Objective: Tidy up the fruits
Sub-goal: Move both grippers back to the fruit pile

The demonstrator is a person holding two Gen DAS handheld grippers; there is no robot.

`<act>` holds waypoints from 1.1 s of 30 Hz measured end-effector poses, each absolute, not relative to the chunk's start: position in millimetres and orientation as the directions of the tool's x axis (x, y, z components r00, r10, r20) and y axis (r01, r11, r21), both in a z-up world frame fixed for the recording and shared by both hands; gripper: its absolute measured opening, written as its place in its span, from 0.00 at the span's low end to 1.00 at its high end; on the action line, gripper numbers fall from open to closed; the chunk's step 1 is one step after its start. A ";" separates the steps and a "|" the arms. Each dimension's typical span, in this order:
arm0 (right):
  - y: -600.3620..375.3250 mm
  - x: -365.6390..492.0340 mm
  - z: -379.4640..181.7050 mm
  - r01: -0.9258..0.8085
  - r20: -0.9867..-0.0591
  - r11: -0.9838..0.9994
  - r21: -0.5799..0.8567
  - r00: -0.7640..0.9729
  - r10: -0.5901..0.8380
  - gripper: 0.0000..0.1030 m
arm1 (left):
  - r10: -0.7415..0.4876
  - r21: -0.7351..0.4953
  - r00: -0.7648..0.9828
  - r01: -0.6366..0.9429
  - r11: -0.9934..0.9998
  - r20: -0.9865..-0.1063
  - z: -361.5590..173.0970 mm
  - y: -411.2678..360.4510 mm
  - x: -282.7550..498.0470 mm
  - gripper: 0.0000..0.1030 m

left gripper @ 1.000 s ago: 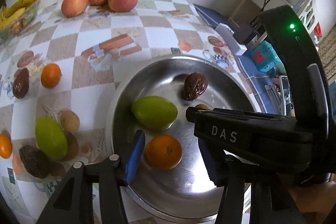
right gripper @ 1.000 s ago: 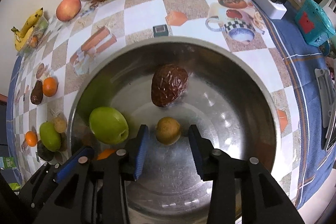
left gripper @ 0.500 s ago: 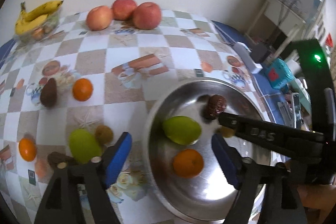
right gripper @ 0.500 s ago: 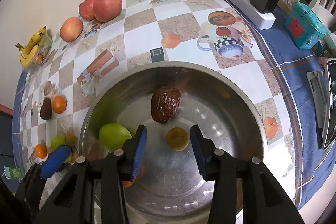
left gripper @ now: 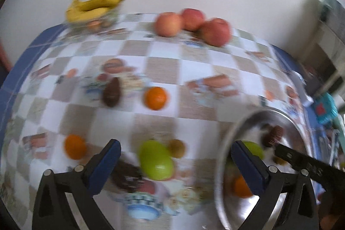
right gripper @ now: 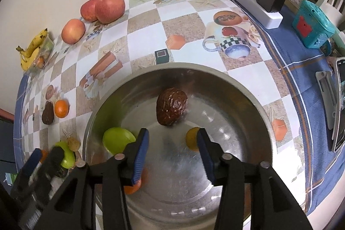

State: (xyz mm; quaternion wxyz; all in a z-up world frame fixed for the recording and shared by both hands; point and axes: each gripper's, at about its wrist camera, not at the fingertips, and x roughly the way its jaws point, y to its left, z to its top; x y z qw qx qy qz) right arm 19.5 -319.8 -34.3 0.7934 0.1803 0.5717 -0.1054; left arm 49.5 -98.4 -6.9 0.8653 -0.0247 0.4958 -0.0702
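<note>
While my left gripper (left gripper: 175, 154) gapes empty above the mango (left gripper: 155, 160), my right gripper (right gripper: 172, 149) hangs released over the bowl (right gripper: 262, 113), kiwi (right gripper: 192, 138) beside its right finger.

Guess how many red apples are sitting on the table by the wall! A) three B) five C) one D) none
A, because three red apples sit together on the checkered tablecloth near the wall, close to the bananas.
</note>
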 end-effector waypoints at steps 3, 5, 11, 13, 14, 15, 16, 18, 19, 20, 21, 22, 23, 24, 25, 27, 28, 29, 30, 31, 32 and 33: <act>-309.5 21.8 -30.2 0.340 -0.940 0.927 0.156 0.339 0.034 0.61 | -0.059 -0.060 0.486 0.014 0.998 -0.872 -8.3 -74.9 56.8 1.00; -301.3 23.2 -27.4 0.317 -0.935 0.936 0.153 0.354 0.032 0.72 | -0.046 -0.072 0.476 -0.035 0.997 -0.878 -7.9 -56.7 60.4 1.00; -275.0 27.6 -23.4 0.230 -0.921 0.964 0.135 0.387 0.037 0.91 | 0.006 -0.063 0.454 -0.137 0.989 -0.891 -2.0 -10.8 67.0 1.00; -267.6 28.1 -20.9 0.203 -0.913 0.969 0.138 0.405 0.046 0.92 | 0.026 -0.054 0.461 -0.157 0.986 -0.887 2.2 1.3 68.5 1.00; -263.0 28.2 -19.4 0.193 -0.907 0.972 0.137 0.418 0.045 0.92 | 0.036 -0.047 0.468 -0.165 0.985 -0.883 4.8 6.2 69.5 1.00; -259.2 28.4 -18.2 0.186 -0.903 0.973 0.135 0.427 0.044 0.92 | 0.046 -0.040 0.476 -0.171 0.984 -0.878 7.5 10.6 70.3 1.00; -255.1 28.9 -17.5 0.176 -0.901 0.975 0.134 0.432 0.046 0.92 | 0.057 -0.033 0.483 -0.176 0.984 -0.874 10.4 14.7 71.5 1.00; -248.0 29.4 -16.2 0.163 -0.895 0.977 0.139 0.442 0.054 0.92 | 0.077 -0.020 0.500 -0.187 0.982 -0.863 16.1 24.2 72.5 1.00; -244.5 29.5 -15.5 0.156 -0.893 0.978 0.142 0.447 0.059 0.92 | 0.084 -0.017 0.505 -0.191 0.981 -0.859 17.7 28.2 72.9 1.00; -242.1 29.5 -14.4 0.150 -0.891 0.978 0.143 0.449 0.062 0.92 | 0.089 -0.014 0.510 -0.194 0.981 -0.855 20.0 32.5 72.3 1.00; -239.4 29.5 -13.3 0.142 -0.889 0.979 0.146 0.453 0.067 0.92 | 0.092 -0.012 0.515 -0.196 0.981 -0.852 21.1 36.7 72.7 1.00; -236.1 29.8 -12.0 0.131 -0.885 0.980 0.151 0.459 0.075 0.92 | 0.094 -0.011 0.518 -0.196 0.980 -0.850 22.1 39.8 73.6 1.00; -232.4 30.7 -10.7 0.117 -0.881 0.981 0.155 0.465 0.084 0.92 | 0.095 -0.013 0.524 -0.199 0.980 -0.846 23.1 44.3 74.4 1.00; -228.3 31.3 -8.9 0.105 -0.877 0.982 0.157 0.472 0.089 0.92 | 0.094 -0.018 0.533 -0.200 0.980 -0.841 23.9 47.6 74.5 1.00; -224.1 31.8 -7.1 0.098 -0.872 0.982 0.160 0.480 0.094 0.92 | 0.093 -0.021 0.540 -0.202 0.979 -0.836 24.7 50.0 74.6 1.00; -216.3 32.5 -4.7 0.081 -0.867 0.981 0.174 0.485 0.113 0.92 | 0.085 -0.035 0.549 -0.204 0.978 -0.831 25.8 56.2 75.4 1.00; -210.5 33.5 -3.7 0.067 -0.864 0.981 0.183 0.486 0.128 0.92 | 0.074 -0.046 0.552 -0.202 0.978 -0.831 26.1 58.5 75.6 1.00; -206.5 33.9 -3.2 0.057 -0.863 0.981 0.185 0.486 0.134 0.92 | 0.055 -0.067 0.558 -0.196 0.978 -0.828 26.3 61.5 75.6 1.00; -200.5 34.3 -2.6 0.043 -0.863 0.982 0.183 0.486 0.140 0.92 | 0.047 -0.076 0.561 -0.193 0.978 -0.826 26.2 62.6 75.4 1.00; -194.9 34.9 -1.9 0.028 -0.862 0.983 0.182 0.486 0.146 0.92 | 0.038 -0.084 0.564 -0.189 0.978 -0.825 26.0 63.5 75.1 1.00; -189.7 35.3 -0.9 0.016 -0.860 0.983 0.182 0.487 0.151 0.92 | 0.030 -0.088 0.562 -0.181 0.980 -0.827 24.7 63.6 75.6 1.00; -184.7 36.0 0.5 0.009 -0.858 0.983 0.182 0.490 0.154 0.92 | 0.022 -0.090 0.554 -0.174 0.981 -0.832 23.3 62.6 75.9 1.00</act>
